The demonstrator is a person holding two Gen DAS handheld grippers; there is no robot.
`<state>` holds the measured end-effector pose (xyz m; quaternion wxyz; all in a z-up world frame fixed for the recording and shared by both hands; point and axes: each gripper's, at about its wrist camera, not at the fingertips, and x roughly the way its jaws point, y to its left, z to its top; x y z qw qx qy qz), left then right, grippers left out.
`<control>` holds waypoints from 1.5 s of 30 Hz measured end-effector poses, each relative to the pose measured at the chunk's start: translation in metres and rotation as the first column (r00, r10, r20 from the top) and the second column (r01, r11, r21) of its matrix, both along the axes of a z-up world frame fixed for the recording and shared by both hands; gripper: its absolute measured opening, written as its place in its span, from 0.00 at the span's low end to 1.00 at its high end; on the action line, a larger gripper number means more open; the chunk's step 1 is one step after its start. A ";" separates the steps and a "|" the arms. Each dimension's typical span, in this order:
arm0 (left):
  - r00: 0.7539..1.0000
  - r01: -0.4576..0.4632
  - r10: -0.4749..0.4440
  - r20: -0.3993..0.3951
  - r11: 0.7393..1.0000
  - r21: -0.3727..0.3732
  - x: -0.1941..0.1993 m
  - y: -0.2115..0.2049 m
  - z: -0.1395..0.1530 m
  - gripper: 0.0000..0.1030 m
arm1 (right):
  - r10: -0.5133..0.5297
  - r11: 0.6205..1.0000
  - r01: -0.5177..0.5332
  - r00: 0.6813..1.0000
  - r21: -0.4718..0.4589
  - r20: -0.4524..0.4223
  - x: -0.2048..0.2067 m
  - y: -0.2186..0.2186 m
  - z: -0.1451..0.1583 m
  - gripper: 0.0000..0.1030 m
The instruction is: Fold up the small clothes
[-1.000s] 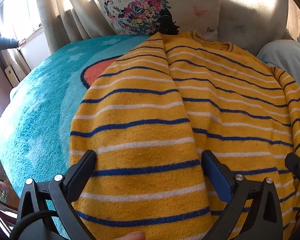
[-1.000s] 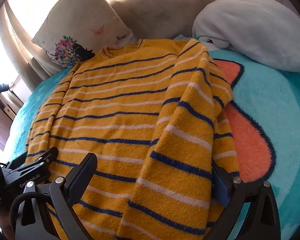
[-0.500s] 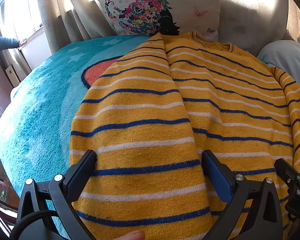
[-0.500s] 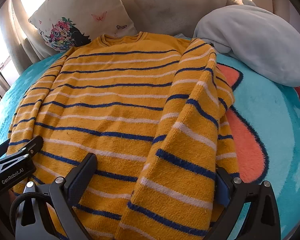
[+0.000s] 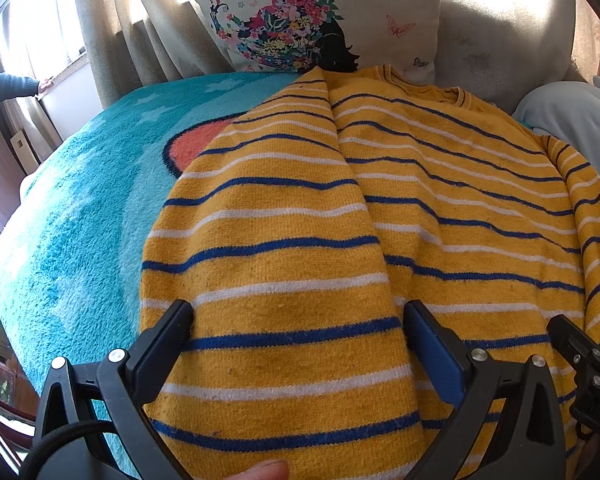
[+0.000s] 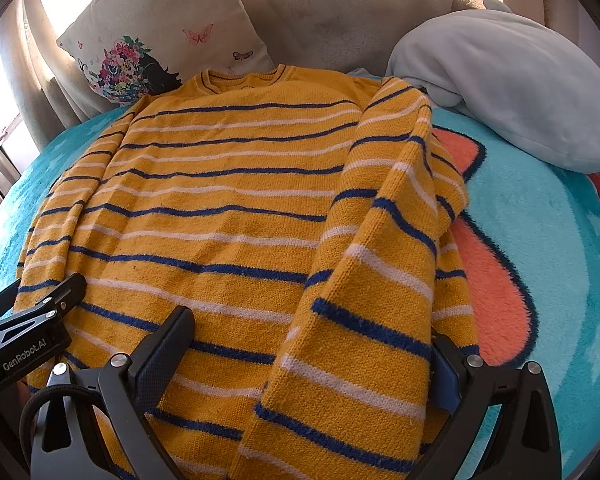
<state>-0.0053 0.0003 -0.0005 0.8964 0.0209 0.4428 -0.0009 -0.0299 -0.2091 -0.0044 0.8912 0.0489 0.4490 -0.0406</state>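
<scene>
A yellow sweater [image 6: 220, 208] with blue and white stripes lies flat on a turquoise blanket [image 6: 548, 240], collar toward the pillows. Both sleeves are folded inward over the body: the left sleeve [image 5: 276, 272] fills the left wrist view, the right sleeve [image 6: 384, 280] the right wrist view. My left gripper [image 5: 298, 320] is open, its fingers [image 5: 172, 328] straddling the left sleeve near the hem. My right gripper [image 6: 312, 344] is open, its fingers [image 6: 168, 340] straddling the right sleeve's lower part. Each gripper shows at the edge of the other's view.
A floral pillow [image 5: 300, 20] and a beige cushion [image 6: 332, 12] stand behind the collar. A pale blue plush [image 6: 512, 92] lies at the right. The blanket [image 5: 72, 208] falls off at the left near curtains [image 5: 112, 28] and a window.
The right wrist view has shifted left and forward, showing more of the sweater's body. The left view barely changed. Both grippers stay open over the sleeves.
</scene>
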 end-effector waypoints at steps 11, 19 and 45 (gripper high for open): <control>0.998 0.027 -0.027 -0.057 1.000 -0.009 0.005 0.006 0.000 1.00 | -0.002 1.000 0.002 1.000 0.001 0.001 -0.001 0.000 -0.002 1.00; 0.996 0.051 -0.052 -0.076 0.999 -0.010 0.005 0.008 -0.001 1.00 | -0.003 1.000 0.003 1.000 0.000 0.001 -0.002 0.000 -0.002 1.00; 0.999 0.041 -0.041 -0.008 0.999 -0.009 -0.004 0.005 -0.004 1.00 | 0.058 0.981 -0.051 0.998 0.186 -0.031 0.006 -0.020 -0.001 1.00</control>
